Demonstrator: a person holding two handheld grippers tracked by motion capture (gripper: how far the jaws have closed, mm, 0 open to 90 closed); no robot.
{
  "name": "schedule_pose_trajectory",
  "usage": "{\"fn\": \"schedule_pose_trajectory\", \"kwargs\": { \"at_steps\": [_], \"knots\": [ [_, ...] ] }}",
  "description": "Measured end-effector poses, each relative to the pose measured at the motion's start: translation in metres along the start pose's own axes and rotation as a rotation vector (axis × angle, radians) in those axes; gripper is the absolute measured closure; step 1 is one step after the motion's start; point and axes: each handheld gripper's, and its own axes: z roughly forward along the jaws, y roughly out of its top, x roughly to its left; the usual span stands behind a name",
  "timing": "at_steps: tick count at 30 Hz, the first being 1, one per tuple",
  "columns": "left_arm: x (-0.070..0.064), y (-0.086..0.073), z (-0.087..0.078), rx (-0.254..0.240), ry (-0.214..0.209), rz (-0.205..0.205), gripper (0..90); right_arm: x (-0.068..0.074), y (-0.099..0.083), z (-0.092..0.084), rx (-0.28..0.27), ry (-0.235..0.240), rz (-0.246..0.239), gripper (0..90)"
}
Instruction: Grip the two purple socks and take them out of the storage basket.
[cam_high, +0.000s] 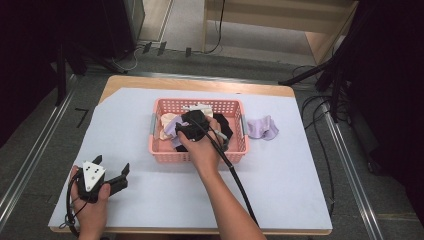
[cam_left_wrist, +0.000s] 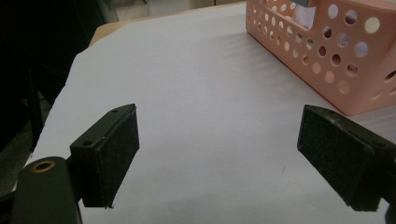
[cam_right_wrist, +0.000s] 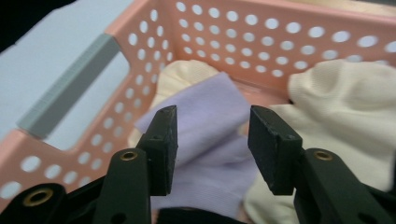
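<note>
My pink basket (cam_high: 162, 150) sits mid-table; inside lies the lilac sock (cam_right_wrist: 205, 121). My right gripper (cam_right_wrist: 212, 140) hangs over it, jaws apart, empty. I should drop lower, centred on the fold, then pinch one layer.

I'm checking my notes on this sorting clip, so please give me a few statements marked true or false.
1. The right gripper is poised over a lilac cloth inside the pink basket. True.
2. The left gripper grips a cloth. False: its jaws stand open with nothing between them, above the white sheet.
3. Another lilac piece lies outside the basket, on the sheet. True.
4. The basket is blue. False: it is pink.
</note>
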Motion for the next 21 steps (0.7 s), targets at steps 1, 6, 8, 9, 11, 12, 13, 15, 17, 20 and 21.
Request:
{"fn": "schedule_pose_trajectory", "kwargs": {
  "at_steps": [1, 6, 8, 9, 11, 12, 13, 15, 17, 20, 21],
  "knots": [
    [0.0, 0.0, 0.0, 0.001, 0.0, 0.0, 13.6, 0.002, 0.0, 0.002, 0.001, 0.007, 0.012, 51.4],
    [0.0, 0.0, 0.0, 0.002, -0.001, -0.001, 13.6, 0.013, 0.0, 0.012, 0.075, 0.011, 0.049, 50.9],
    [0.0, 0.0, 0.0, 0.002, -0.001, -0.001, 13.7, 0.017, 0.001, 0.016, 0.106, 0.015, 0.053, 50.1],
    [0.0, 0.0, 0.0, 0.002, -0.002, -0.001, 13.7, 0.019, 0.001, 0.017, 0.114, 0.011, 0.056, 49.8],
    [0.0, 0.0, 0.0, 0.002, -0.002, -0.003, 13.7, 0.022, 0.002, 0.021, 0.137, 0.022, 0.074, 49.4],
    [0.0, 0.0, 0.0, 0.002, -0.002, -0.004, 13.7, 0.022, 0.002, 0.022, 0.149, 0.024, 0.079, 49.3],
    [0.0, 0.0, 0.0, 0.002, -0.003, -0.005, 13.7, 0.023, 0.003, 0.024, 0.179, 0.014, 0.088, 49.8],
    [0.0, 0.0, 0.0, 0.002, -0.003, -0.004, 13.7, 0.022, 0.003, 0.028, 0.217, 0.005, 0.099, 51.9],
    [0.0, 0.0, 0.0, -0.002, -0.006, -0.009, 13.7, 0.022, 0.003, 0.029, 0.236, 0.02, 0.108, 61.3],
    [0.001, 0.0, 0.0, 0.008, -0.008, -0.003, 13.7, 0.021, 0.002, 0.029, 0.256, 0.046, 0.097, 76.7],
    [0.001, 0.0, 0.0, 0.001, -0.006, -0.003, 13.7, 0.02, 0.001, 0.028, 0.262, 0.038, 0.085, 80.9]
  ]
}}
